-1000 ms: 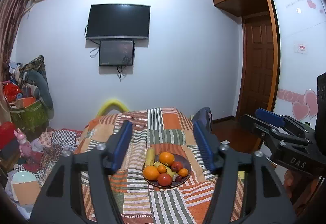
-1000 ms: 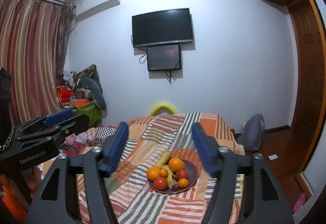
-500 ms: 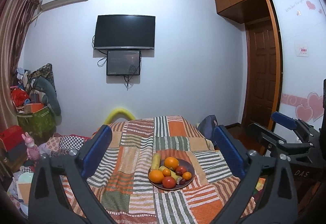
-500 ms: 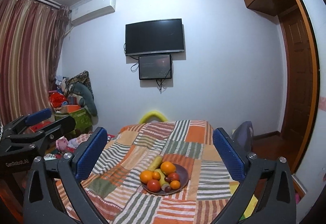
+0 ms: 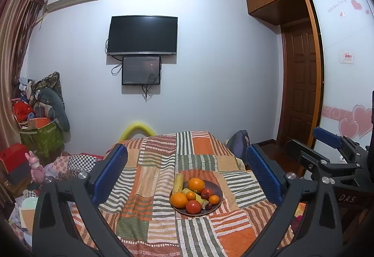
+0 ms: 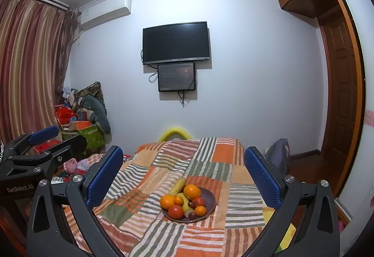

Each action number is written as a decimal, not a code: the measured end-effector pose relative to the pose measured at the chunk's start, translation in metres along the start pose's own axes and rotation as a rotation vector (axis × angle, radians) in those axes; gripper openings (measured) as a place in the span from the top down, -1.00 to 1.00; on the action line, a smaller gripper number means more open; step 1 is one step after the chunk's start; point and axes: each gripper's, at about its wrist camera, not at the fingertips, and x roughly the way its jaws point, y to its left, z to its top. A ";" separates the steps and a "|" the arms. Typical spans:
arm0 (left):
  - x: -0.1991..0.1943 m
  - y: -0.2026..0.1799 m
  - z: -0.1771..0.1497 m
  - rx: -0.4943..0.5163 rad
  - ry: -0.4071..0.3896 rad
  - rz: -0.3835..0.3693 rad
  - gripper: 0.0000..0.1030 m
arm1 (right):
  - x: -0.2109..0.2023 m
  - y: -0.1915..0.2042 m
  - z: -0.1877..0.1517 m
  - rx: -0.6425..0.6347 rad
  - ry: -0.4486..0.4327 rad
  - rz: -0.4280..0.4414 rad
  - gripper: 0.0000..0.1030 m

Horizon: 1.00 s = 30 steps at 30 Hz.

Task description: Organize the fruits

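Note:
A dark brown plate (image 5: 217, 187) of fruit sits on a table covered by a striped patchwork cloth (image 5: 152, 177). It holds two oranges (image 5: 196, 185), a red tomato (image 5: 193, 207), yellow bananas (image 5: 178, 183), small tangerines and dark plums. My left gripper (image 5: 185, 156) is open wide, short of the plate, with nothing between its blue pads. My right gripper (image 6: 182, 154) is likewise open and empty, facing the same plate (image 6: 209, 196) and its oranges (image 6: 192, 191). Each gripper shows at the edge of the other's view: the right gripper (image 5: 327, 147) and the left gripper (image 6: 44, 137).
A television (image 5: 142, 34) and a smaller screen hang on the far wall. Bags and toys (image 5: 42, 116) are piled at the left by striped curtains (image 6: 30, 65). A yellow foam ring (image 5: 138, 130) and a grey bag (image 5: 238, 142) lie beyond the table. A wooden door (image 5: 301, 93) stands at the right.
Both grippers' jaws have spread from about half open to fully wide. The left view has shifted a little, so the plate sits slightly lower and farther. The fruit has not moved.

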 end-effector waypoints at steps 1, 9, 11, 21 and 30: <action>0.000 0.000 0.000 0.000 0.000 -0.001 -1.00 | 0.000 0.000 0.000 0.000 0.001 -0.001 -1.00; 0.001 0.000 0.000 -0.001 0.005 -0.002 -1.00 | 0.000 -0.001 0.001 0.002 -0.001 -0.002 -1.00; 0.002 0.000 0.000 -0.004 0.008 -0.004 -1.00 | 0.000 -0.001 0.001 0.003 -0.002 -0.001 -1.00; 0.004 0.001 0.000 -0.009 0.018 -0.006 -1.00 | 0.000 -0.002 0.002 0.004 0.000 -0.003 -1.00; 0.005 -0.001 0.000 -0.004 0.022 -0.009 -1.00 | 0.000 -0.002 0.004 0.001 -0.002 -0.005 -1.00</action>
